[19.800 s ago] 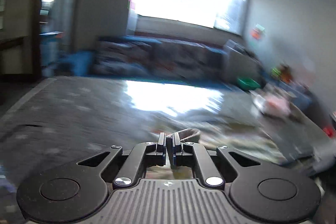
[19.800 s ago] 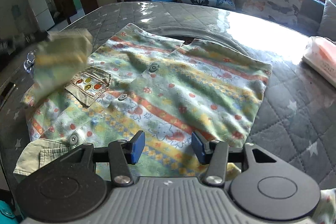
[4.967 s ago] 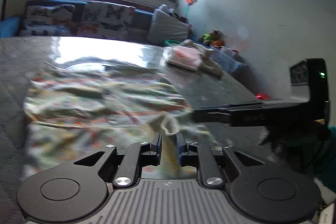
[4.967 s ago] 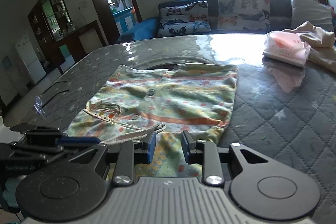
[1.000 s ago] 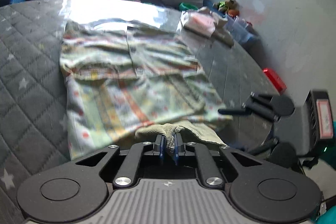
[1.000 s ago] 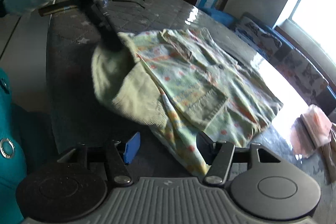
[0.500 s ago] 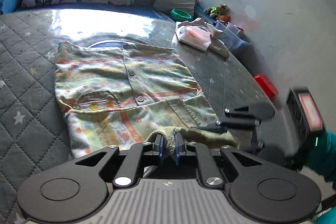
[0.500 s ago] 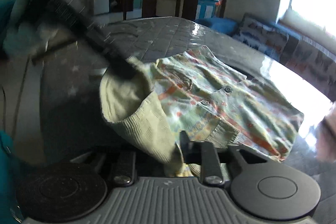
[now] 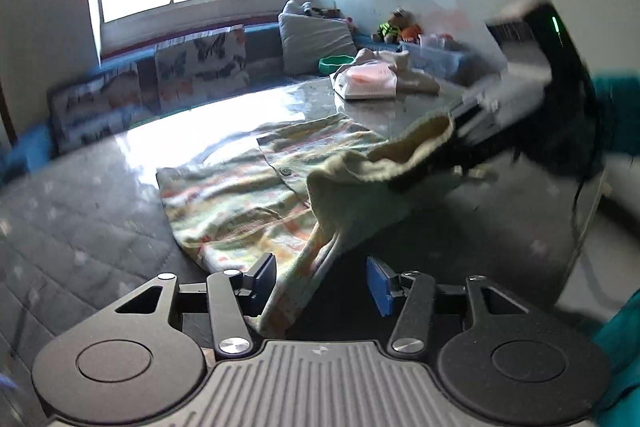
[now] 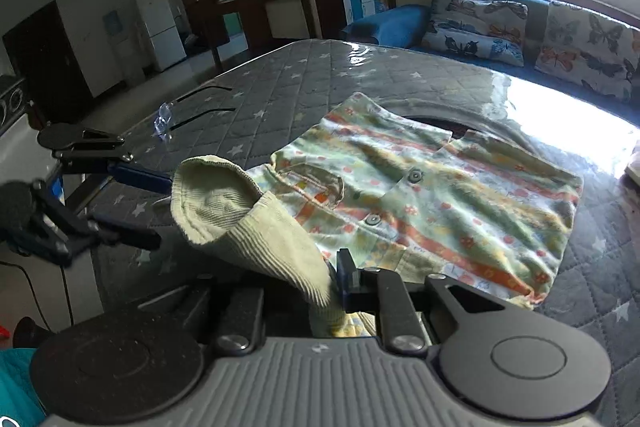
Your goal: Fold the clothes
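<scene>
A patterned child's shirt (image 10: 432, 203) lies buttoned on the grey quilted table (image 10: 280, 83); it also shows in the left wrist view (image 9: 240, 195). Its sleeve ends in a pale green ribbed cuff (image 10: 248, 223). My right gripper (image 10: 324, 287) is shut on the cuff and holds it lifted off the table; its left finger is hidden by the fabric. The raised cuff (image 9: 400, 155) hangs from the right gripper (image 9: 456, 147) in the left wrist view. My left gripper (image 9: 322, 277) is open and empty, its blue pads either side of the hanging sleeve. It also shows open at the left of the right wrist view (image 10: 136, 203).
Eyeglasses (image 10: 188, 111) lie on the table's far left. A pink-and-white packet (image 9: 366, 83) and beige cloth (image 9: 416, 75) sit at the far right corner. A sofa with butterfly cushions (image 10: 500, 23) runs behind the table. The table edge is close below both grippers.
My left gripper has opened and let go of the cuff. My right gripper has closed on the cuff and now holds it raised.
</scene>
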`<state>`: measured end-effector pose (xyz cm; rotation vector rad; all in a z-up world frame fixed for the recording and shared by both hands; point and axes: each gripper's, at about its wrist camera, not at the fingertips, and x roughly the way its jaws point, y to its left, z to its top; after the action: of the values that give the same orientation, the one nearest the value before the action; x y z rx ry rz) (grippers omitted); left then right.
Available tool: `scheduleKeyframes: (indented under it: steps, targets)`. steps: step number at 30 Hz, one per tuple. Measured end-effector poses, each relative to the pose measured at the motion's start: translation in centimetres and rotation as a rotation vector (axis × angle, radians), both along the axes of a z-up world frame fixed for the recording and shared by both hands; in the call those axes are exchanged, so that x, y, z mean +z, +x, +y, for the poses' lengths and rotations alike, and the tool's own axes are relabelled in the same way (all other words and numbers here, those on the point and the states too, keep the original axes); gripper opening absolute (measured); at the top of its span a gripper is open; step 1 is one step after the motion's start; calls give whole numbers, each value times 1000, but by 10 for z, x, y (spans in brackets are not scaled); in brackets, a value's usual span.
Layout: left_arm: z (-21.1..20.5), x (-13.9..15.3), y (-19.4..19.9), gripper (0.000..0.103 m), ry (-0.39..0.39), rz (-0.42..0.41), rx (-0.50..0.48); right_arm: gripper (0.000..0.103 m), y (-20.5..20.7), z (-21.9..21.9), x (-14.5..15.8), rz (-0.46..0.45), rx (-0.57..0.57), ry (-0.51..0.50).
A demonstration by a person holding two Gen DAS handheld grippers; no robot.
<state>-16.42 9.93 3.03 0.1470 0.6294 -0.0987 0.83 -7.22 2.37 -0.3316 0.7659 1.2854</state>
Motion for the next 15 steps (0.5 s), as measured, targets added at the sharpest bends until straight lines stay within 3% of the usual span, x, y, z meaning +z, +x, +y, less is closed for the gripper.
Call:
scheduleKeyframes:
  steps: [6,10,12,14,15]
  targets:
    - [-15,-18,4,54,204,-35,-72,15,-3,2,2,-11,-8,2]
    - [-16,-31,4,51,281,-26,-112,15,-6,0,0,-17,-16,6]
    - [-15,-34,4,25,298,-28,-125,13,-9,-3,-1,-29,-14,9]
    - [-12,-34,2,11,291,-34,-128,11,-15,-5,-2,-52,-14,14]
    - [-11,-31,0,9,283,-43,-128,10,-17,-6,-2,-60,-13,16]
